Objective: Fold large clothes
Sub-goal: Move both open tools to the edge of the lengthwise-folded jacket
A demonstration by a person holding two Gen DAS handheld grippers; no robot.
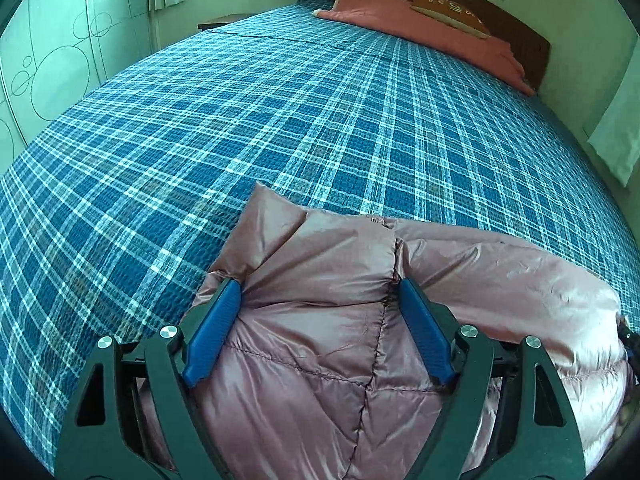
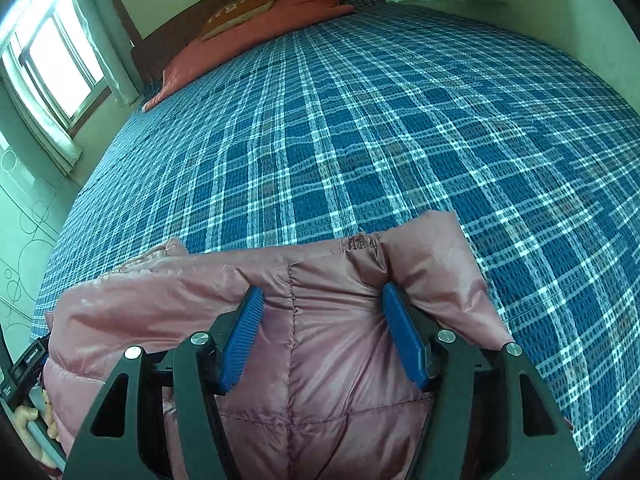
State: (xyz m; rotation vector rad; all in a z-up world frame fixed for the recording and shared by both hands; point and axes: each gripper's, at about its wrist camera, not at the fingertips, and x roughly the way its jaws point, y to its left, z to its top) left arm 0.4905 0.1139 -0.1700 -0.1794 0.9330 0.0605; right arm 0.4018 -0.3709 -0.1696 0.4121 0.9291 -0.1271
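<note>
— Pink quilted nylon fills the near part of both views: a puffy down jacket [image 1: 340,320] bunched at the near edge of the bed [image 1: 280,120]. Where do the tools sit on it?

— The left gripper [image 1: 320,300] has its blue pads [image 1: 216,332] pressed into a thick fold near the jacket's left end. The right gripper [image 2: 324,308] pinches a similar bulge toward its right end, with a stitched seam running between the fingers.

— So both are holding it?

— Yes, each pair of fingers is clamped on padded fabric, set wide by the bulk between them.

— And farther off?

— Blue plaid bedspread [image 2: 360,140], a salmon pillow [image 1: 420,20] at the far headboard [image 1: 520,28], and a window [image 2: 60,60] at the far left in the right view.
</note>
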